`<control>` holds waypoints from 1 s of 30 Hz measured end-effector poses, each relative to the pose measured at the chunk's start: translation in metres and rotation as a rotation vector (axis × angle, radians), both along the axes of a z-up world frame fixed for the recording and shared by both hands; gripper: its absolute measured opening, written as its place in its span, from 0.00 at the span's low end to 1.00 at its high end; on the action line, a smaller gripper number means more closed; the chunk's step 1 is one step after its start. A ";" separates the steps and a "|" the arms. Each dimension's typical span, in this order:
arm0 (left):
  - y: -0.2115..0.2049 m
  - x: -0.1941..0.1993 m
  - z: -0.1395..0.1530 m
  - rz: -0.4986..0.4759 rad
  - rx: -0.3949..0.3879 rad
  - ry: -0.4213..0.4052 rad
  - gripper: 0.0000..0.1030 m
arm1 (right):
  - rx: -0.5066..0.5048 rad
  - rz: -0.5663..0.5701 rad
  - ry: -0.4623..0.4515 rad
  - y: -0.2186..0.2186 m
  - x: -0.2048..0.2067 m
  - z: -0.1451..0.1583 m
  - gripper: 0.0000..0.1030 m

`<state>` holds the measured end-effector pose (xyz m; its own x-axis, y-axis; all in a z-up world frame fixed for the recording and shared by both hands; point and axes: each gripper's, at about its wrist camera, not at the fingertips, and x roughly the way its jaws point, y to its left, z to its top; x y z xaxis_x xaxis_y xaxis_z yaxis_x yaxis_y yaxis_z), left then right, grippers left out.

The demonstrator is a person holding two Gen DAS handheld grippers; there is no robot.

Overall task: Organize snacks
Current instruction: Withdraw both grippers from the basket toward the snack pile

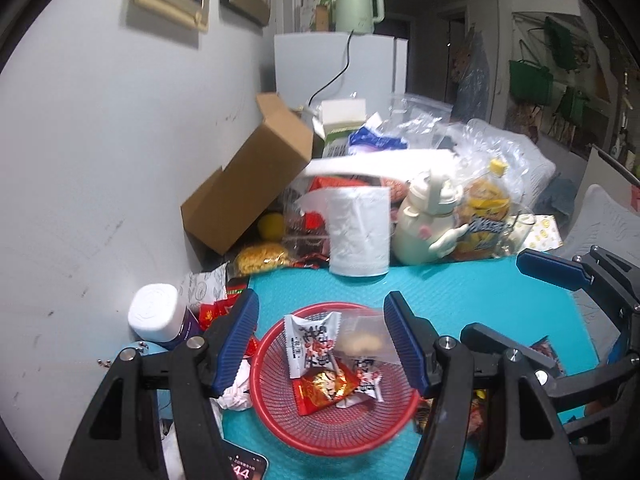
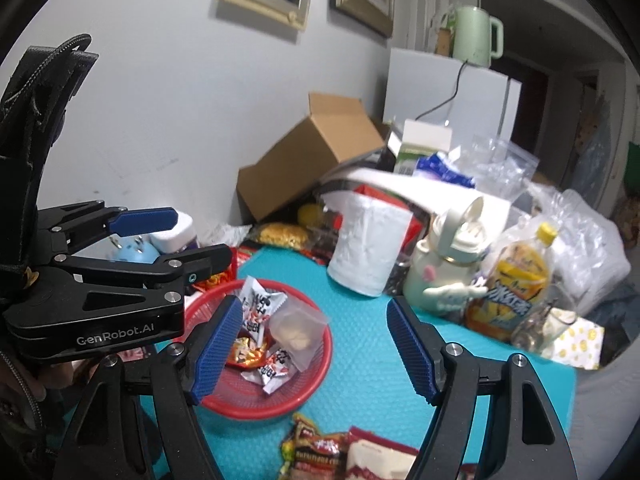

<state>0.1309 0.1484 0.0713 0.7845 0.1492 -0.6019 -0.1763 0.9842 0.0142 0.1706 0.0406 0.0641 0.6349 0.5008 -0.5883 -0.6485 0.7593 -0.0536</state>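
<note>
1. The tabletop (image 2: 360, 360), covered by a turquoise mat, is crowded along the wall with a tipped cardboard box (image 1: 248, 184), a paper towel roll (image 1: 359, 232), a cream bottle (image 2: 444, 264) and a yellow drink bottle (image 2: 516, 276).
2. The red basket (image 1: 340, 436) sits on the mat near the front, to the left.
3. The left gripper (image 1: 322, 344) hangs above the basket, its fingers (image 1: 236, 344) apart with nothing between them.
4. The right gripper (image 2: 316, 348) hovers over the mat just right of the basket, fingers (image 2: 412, 352) spread and empty.
5. Snack packets (image 1: 316, 344) lie inside the basket: white ones with red print, a red and gold one, and a clear pouch (image 2: 298, 330) lying on top of them.
6. More snack packs (image 2: 320, 452) lie on the mat in front of the basket.
</note>
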 end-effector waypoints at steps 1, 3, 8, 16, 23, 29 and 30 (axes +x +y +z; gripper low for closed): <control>-0.003 -0.003 0.003 -0.004 0.002 -0.006 0.62 | 0.004 -0.004 -0.009 -0.004 -0.004 0.004 0.73; -0.012 -0.012 0.011 -0.020 0.004 -0.024 0.62 | 0.012 -0.009 -0.024 -0.011 -0.013 0.011 0.73; -0.032 -0.034 0.025 -0.055 0.006 -0.061 0.62 | 0.025 -0.032 -0.064 -0.034 -0.036 0.024 0.73; -0.069 -0.070 0.040 -0.116 0.022 -0.118 0.62 | 0.057 -0.087 -0.112 -0.076 -0.077 0.036 0.73; -0.105 -0.093 0.036 -0.186 0.015 -0.138 0.62 | 0.076 -0.150 -0.115 -0.115 -0.109 0.031 0.75; -0.129 -0.102 0.019 -0.239 -0.021 -0.098 0.62 | 0.071 -0.199 -0.075 -0.141 -0.126 0.014 0.75; -0.132 -0.103 0.016 -0.246 -0.025 -0.089 0.62 | 0.070 -0.206 -0.067 -0.146 -0.128 0.010 0.75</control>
<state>0.0283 0.0160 0.0869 0.8454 -0.0669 -0.5299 0.0694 0.9975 -0.0153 0.0421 -0.1049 0.0744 0.7645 0.3943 -0.5100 -0.4757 0.8789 -0.0336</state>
